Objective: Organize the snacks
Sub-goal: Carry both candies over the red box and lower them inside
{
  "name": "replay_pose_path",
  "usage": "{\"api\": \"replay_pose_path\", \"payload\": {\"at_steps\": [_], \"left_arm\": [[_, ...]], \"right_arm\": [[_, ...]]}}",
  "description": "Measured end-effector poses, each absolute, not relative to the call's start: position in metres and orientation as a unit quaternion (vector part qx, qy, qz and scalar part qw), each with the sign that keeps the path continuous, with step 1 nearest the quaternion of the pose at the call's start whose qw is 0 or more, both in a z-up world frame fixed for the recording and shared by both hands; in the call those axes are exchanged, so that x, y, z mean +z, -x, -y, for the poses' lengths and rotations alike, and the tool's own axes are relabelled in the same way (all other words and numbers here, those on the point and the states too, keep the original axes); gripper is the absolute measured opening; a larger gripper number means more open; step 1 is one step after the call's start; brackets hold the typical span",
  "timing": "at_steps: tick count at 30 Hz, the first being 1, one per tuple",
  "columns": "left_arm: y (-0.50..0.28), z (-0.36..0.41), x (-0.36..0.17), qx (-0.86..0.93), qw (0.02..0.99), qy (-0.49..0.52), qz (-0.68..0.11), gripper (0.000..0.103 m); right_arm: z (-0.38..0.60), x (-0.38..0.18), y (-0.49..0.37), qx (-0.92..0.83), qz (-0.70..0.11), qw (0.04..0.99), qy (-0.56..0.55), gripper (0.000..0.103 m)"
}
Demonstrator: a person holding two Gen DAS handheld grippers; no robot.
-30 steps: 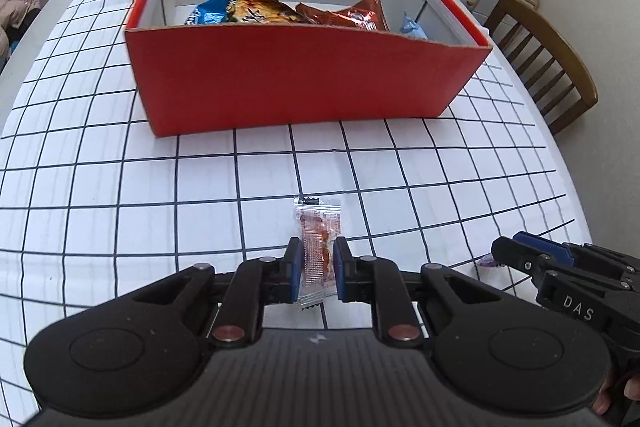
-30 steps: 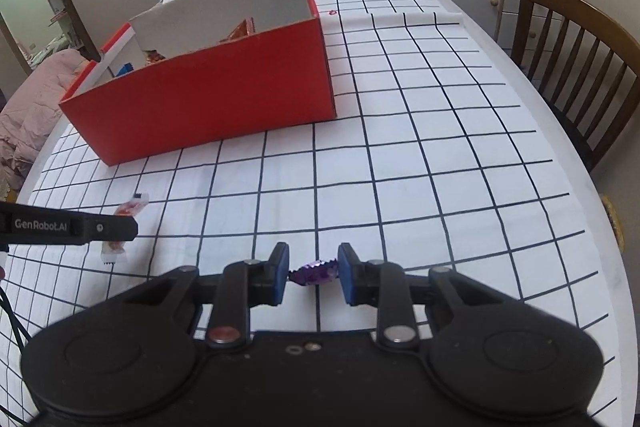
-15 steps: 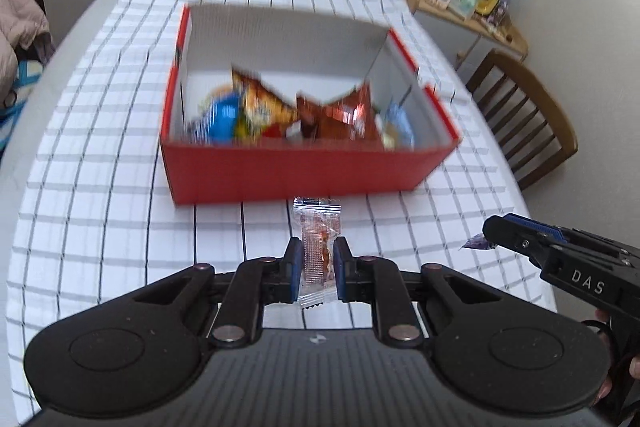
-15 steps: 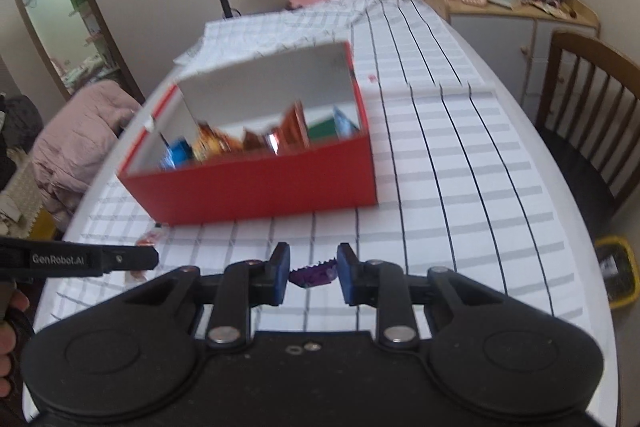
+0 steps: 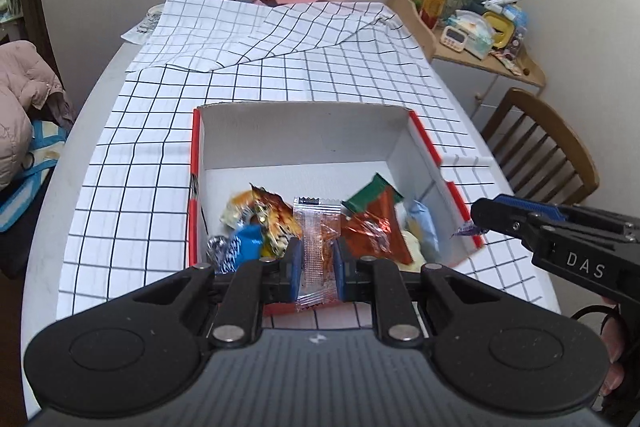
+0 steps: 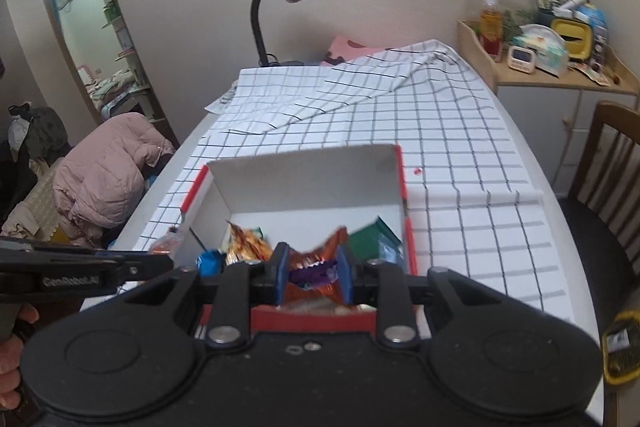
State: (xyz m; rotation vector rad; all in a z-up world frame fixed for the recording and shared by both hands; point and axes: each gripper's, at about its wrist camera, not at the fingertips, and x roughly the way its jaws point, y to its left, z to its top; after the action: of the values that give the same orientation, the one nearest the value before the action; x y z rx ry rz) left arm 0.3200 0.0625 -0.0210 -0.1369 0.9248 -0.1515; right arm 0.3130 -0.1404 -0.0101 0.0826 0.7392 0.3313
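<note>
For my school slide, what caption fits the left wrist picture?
Left claw holds a clear snack packet over the red box of snacks.

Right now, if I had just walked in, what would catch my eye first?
Probably the red box on the checked tablecloth, its white inside holding a heap of bright snack wrappers. Over its near edge, the left tool pinches a clear sachet and the right tool a small purple wrapper.
</note>
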Motion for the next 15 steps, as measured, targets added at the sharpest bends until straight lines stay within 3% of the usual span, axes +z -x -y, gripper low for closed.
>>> {"api": "replay_pose_path", "payload": {"at_steps": [15], "left_arm": [[-0.371,-0.079,-0.080,-0.014,0.868,0.054,-0.494,0.016]], "right_arm": [[0.126,-0.068,-0.380,0.152,-0.415,0.897,-0.022,0.025]]}}
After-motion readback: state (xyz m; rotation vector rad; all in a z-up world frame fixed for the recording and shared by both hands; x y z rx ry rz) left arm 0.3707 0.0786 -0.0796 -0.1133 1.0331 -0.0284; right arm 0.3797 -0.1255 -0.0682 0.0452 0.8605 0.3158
